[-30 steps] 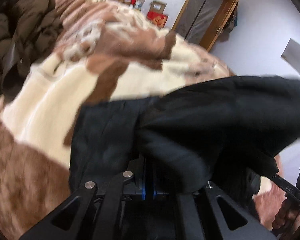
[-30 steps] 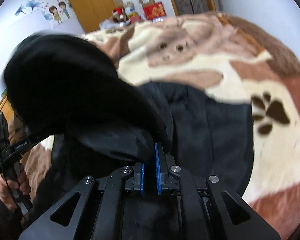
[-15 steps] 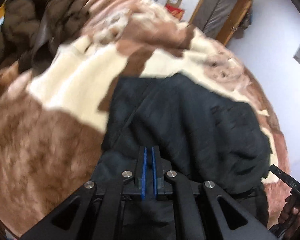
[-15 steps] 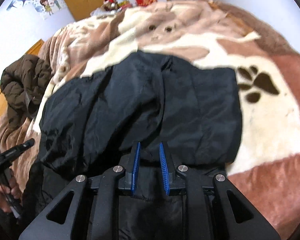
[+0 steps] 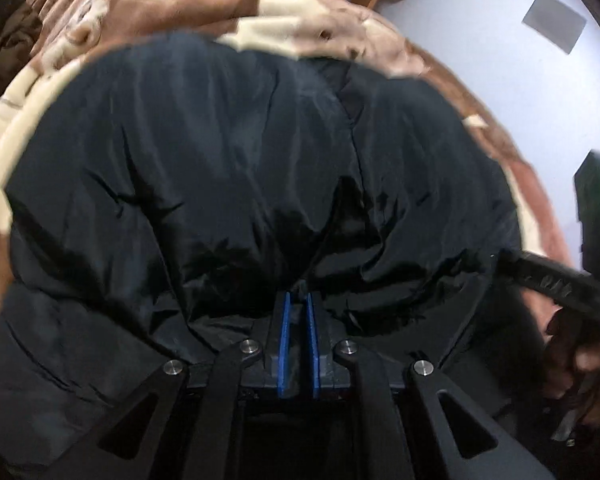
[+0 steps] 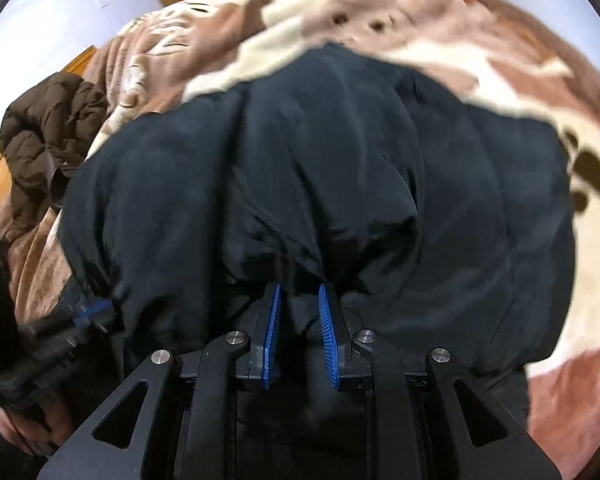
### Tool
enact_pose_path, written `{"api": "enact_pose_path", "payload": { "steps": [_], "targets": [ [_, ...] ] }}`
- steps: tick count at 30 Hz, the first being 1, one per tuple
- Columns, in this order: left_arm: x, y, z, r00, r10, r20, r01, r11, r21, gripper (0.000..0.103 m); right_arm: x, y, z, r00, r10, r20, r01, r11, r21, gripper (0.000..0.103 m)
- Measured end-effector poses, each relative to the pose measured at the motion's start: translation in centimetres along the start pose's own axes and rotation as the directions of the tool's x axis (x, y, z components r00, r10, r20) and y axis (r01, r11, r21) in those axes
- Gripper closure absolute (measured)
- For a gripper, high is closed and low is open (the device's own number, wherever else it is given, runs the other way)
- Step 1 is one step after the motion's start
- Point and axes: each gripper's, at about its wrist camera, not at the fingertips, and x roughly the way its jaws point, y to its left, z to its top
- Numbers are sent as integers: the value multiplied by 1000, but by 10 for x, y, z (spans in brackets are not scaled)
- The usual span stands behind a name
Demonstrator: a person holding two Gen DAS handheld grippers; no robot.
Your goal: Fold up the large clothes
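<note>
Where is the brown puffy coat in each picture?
Left wrist view: only a dark brown sliver at the far left edge, the brown coat.
Right wrist view: heaped at the left, beside the black jacket.
Shared landmark: the brown and cream blanket under both.

the left gripper (image 5: 298, 300) points steeply down, its blue pads (image 5: 285, 336) nearly together with only a narrow slot between them. the right gripper (image 6: 298, 294) also tilts down, its jaws having just been opening, now parted a little. a hand (image 5: 580, 364) grips the right gripper's handle.
</note>
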Motion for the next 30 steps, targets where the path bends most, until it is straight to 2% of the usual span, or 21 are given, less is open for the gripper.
{"api": "enact_pose_path", "payload": {
  "steps": [5, 11, 17, 20, 22, 24, 26, 27, 30],
  "targets": [
    [12, -3, 4, 999, 39, -5, -39, 999, 4, 94, 15, 3, -2, 998, -59, -6, 58, 996, -63, 83],
    [17, -7, 11, 998, 57, -19, -58, 998, -19, 94, 10, 1, 4, 998, -46, -33, 45, 999, -19, 83],
    [-27, -2, 15, 1000, 18, 0, -18, 999, -30, 93, -44, 3, 2, 994, -57, 93, 62, 997, -49, 83],
    [-55, 8, 19, 998, 12, 64, -10, 999, -39, 82, -63, 2, 14, 985, -43, 167, 50, 998, -39, 83],
    [-70, 17, 29, 991, 33, 127, -27, 998, -51, 69, -65, 3, 28, 980, -47, 191, 54, 998, -31, 83],
    [-77, 33, 46, 980, 84, 178, -70, 994, -82, 65, -58, -1, 39, 980, -65, 186, 69, 998, -15, 83],
    [-73, 52, 58, 974, 124, 191, -100, 987, -128, 65, -37, -11, 51, 986, -101, 130, 99, 995, 24, 83],
    [-64, 62, 64, 973, 145, 180, -117, 981, -155, 65, -25, -17, 53, 988, -124, 95, 121, 992, 35, 83],
    [-33, 92, 69, 982, 161, 103, -135, 966, -220, 65, -6, -40, 47, 996, -76, 43, 72, 993, 92, 80]
  ]
}}
